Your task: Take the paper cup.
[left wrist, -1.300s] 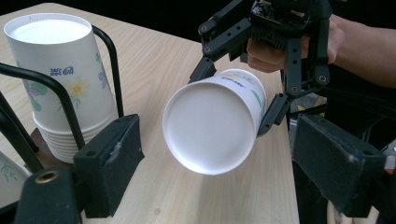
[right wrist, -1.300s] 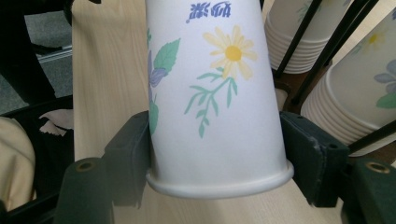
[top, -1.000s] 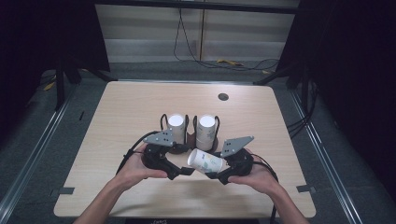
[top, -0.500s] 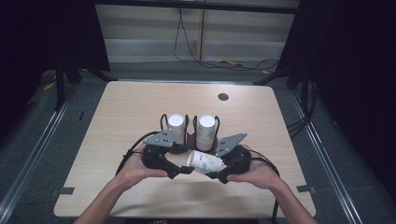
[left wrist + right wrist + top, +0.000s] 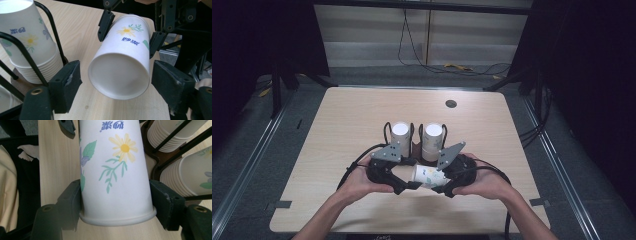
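A white paper cup with a daisy print (image 5: 428, 175) lies on its side above the table's front, between the two hands. My right gripper (image 5: 116, 200) is shut on the cup (image 5: 115, 170) close to its rolled rim. My left gripper (image 5: 117, 75) faces the cup's closed base (image 5: 120, 72). Its jaws have just been closing around that base, with a small gap still showing on each side. In the high view the left gripper (image 5: 409, 181) and the right gripper (image 5: 441, 176) nearly meet at the cup.
Two stacks of matching cups (image 5: 400, 132) (image 5: 432, 137) stand upside down in a black wire holder (image 5: 53, 37) just behind the grippers. A dark round grommet (image 5: 451, 103) sits at the table's far side. Cables trail from both grippers.
The left gripper's jaws have narrowed around the cup's base. The right hand has brought the cup slightly toward the left gripper, so the two hands sit closer together.
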The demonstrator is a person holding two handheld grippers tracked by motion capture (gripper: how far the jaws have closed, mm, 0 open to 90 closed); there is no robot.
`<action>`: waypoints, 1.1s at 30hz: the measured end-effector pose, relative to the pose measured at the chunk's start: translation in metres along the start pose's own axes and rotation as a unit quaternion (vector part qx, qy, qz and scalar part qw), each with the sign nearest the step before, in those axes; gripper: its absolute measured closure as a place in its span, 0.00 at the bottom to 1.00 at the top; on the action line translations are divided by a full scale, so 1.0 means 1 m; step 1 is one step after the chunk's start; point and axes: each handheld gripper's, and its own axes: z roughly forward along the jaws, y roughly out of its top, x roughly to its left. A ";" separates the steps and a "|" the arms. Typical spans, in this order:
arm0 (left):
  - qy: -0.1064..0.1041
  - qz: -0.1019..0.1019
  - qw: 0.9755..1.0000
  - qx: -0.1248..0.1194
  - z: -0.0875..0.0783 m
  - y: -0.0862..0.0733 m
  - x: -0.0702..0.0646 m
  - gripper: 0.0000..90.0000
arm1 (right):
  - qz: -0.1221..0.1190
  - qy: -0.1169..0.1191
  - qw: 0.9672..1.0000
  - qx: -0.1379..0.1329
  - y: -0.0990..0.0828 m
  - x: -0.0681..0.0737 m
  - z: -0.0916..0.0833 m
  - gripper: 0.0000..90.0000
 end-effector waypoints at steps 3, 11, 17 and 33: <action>-0.002 0.009 1.000 0.008 0.001 0.000 -0.001 0.28 | -0.010 0.000 1.000 0.015 0.004 0.000 0.001 0.35; -0.011 0.030 0.999 0.037 0.007 -0.002 -0.004 0.30 | -0.019 0.006 0.999 0.045 0.012 0.001 0.003 0.36; -0.014 0.036 0.998 0.041 0.008 -0.002 -0.005 0.32 | -0.026 0.014 0.998 0.052 0.014 0.003 0.008 0.36; -0.019 0.045 0.997 0.063 0.013 -0.002 -0.008 0.38 | -0.026 0.021 0.998 0.044 0.010 0.008 0.016 0.36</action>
